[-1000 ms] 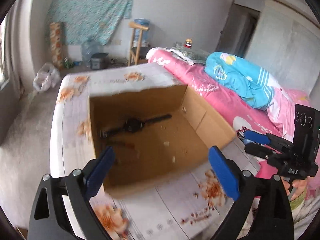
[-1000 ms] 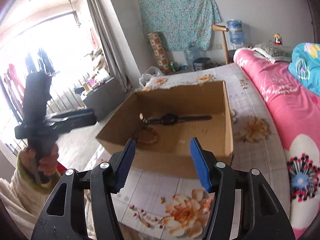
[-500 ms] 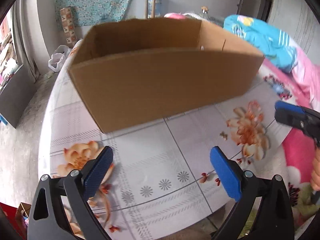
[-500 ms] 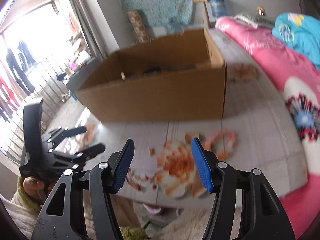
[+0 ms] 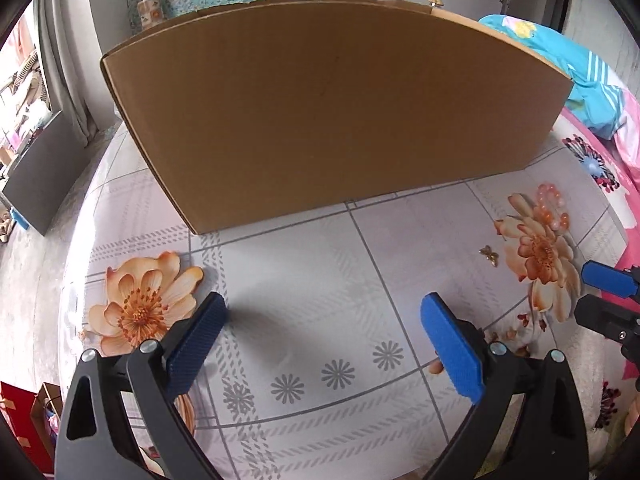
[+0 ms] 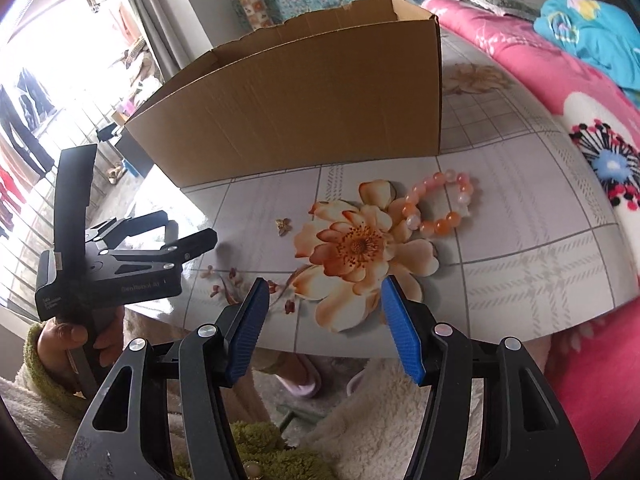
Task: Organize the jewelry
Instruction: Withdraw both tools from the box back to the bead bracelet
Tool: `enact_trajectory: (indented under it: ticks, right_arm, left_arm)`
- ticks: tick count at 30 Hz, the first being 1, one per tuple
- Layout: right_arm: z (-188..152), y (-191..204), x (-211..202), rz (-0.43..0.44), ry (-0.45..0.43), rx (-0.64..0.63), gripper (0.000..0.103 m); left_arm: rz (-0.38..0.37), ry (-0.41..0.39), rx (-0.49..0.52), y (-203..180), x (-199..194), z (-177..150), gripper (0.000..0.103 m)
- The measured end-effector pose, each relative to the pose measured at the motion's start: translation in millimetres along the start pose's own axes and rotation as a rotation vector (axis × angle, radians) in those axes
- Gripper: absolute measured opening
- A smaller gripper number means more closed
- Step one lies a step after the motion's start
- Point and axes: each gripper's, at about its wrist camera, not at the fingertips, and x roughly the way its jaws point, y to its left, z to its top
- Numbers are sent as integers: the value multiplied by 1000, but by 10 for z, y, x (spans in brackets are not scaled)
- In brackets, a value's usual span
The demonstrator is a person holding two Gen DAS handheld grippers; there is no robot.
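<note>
Both empty, jaws apart: left gripper [image 5: 322, 334] and right gripper [image 6: 322, 320], over the floral-print tablecloth table [image 5: 304, 264]. Right view shows the whole pink-orange beaded bracelet [image 6: 440, 204] lying right of the small gold butterfly charm [image 6: 283, 225], near the open brown cardboard box [image 6: 320, 116]. Left view shows only the bracelet's edge and the charm [image 5: 489, 255]; box interior hidden in both.

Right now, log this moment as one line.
left gripper: open, empty | right gripper: open, empty | bracelet, charm: on table | box: behind
</note>
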Motion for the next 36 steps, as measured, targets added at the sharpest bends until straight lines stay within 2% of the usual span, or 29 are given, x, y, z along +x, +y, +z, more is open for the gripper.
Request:
enact_trajectory:
  ticks: [17, 36]
  right_arm:
    - [158, -40, -2, -110, -35, -61, 55]
    - [406, -144, 163, -149, -32, -55, 55]
  left_arm:
    - [48, 28, -56, -63, 23, 62, 97]
    - [66, 33, -81, -123, -9, 90, 98]
